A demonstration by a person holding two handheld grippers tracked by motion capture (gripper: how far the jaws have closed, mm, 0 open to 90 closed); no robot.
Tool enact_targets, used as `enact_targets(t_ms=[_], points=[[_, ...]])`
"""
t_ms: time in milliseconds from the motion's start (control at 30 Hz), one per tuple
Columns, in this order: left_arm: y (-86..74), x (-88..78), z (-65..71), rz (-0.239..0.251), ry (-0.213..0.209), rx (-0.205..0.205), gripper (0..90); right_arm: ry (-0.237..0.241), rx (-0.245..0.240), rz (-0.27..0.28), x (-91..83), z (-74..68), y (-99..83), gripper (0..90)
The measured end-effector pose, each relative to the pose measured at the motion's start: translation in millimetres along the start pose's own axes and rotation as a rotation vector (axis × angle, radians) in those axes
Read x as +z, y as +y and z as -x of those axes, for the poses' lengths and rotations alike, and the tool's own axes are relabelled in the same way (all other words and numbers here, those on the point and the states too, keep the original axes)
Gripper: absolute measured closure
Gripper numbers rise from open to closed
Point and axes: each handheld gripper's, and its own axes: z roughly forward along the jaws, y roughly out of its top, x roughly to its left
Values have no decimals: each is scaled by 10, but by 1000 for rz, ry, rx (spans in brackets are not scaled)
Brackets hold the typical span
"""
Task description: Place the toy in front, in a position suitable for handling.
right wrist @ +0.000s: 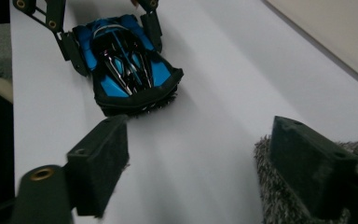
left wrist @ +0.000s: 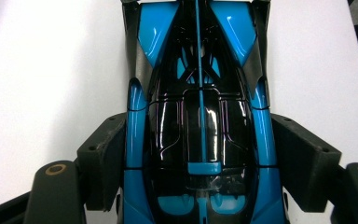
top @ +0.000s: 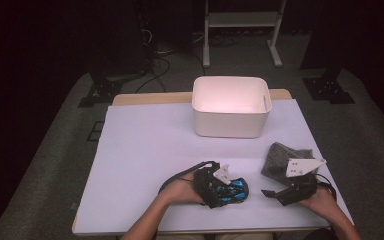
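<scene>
a person's left gripper [top: 228, 186] straddled a blue toy car [top: 231, 189] on the white table [top: 145, 150], jaws wide beside its flanks, apparently not pressing. the right gripper [top: 272, 192] hung open by a grey cloth [top: 280, 157]. next, likely, squeezing and lifting toward the white bin [top: 230, 106].

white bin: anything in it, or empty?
Empty, as far as visible. The bin shows bare white inner walls and floor in the high view; its near inside wall is hidden.

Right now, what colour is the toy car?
Bright blue with glossy black panels; the toy car shows best in the left gripper view.
</scene>
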Motion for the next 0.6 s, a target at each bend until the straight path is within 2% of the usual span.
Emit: enact_targets(t_ms=[33, 100, 233, 333, 433, 600], points=[[-5, -9, -1, 13, 6, -11, 188, -3, 5, -1, 0, 2, 1, 188], [-20, -32, -1, 26, 0, -14, 177, 19, 26, -3, 4, 28, -1, 187], [-63, -71, 29, 20, 7, -13, 145, 15, 21, -19, 12, 75, 28, 175], [-135, -137, 47, 43, 13, -21, 126, -2, 6, -45, 11, 116, 73, 175], [-237, -216, 67, 92, 38, -26, 107, -14, -6, -76, 8, 175, 124, 178], [-366, -327, 62, 111, 69, -54, 107, -12, -13, -115, -8, 322, 210, 219]])
